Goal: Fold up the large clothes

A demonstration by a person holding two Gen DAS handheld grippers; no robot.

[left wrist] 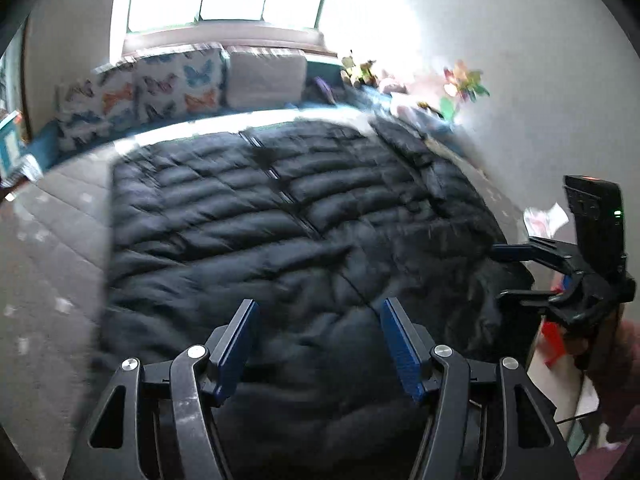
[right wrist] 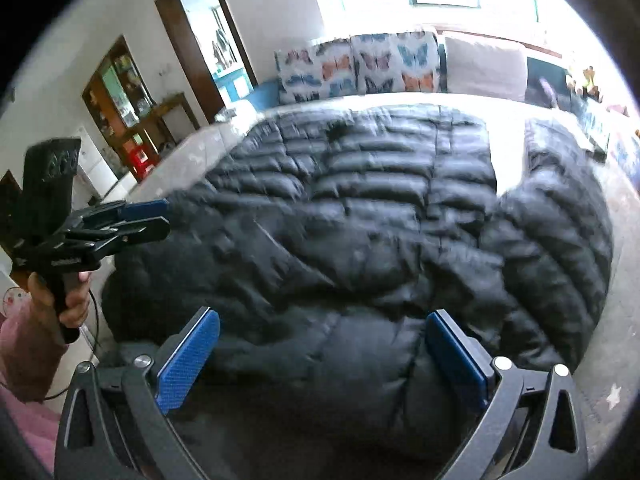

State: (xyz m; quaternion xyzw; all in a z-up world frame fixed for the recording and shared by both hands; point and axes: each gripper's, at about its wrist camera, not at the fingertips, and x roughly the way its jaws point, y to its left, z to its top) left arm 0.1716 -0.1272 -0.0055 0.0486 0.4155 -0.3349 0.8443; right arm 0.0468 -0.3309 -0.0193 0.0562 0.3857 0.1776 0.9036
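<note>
— While both tools hover, what do you have?

— I hold the left gripper (left wrist: 318, 344) with jaws spread, empty; the right gripper (right wrist: 322, 354) likewise gapes. The black puffer jacket (left wrist: 280, 220) lies flat just ahead and beneath both, long axis running away from me toward the butterfly cushions (left wrist: 160, 84).

— Which is nearer?

— About equal, I judge. Quilted, glossy, puffy: slippery to pinch.

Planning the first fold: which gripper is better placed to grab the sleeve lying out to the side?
Right gripper: open, and the spread sleeve lies on its side.
</note>
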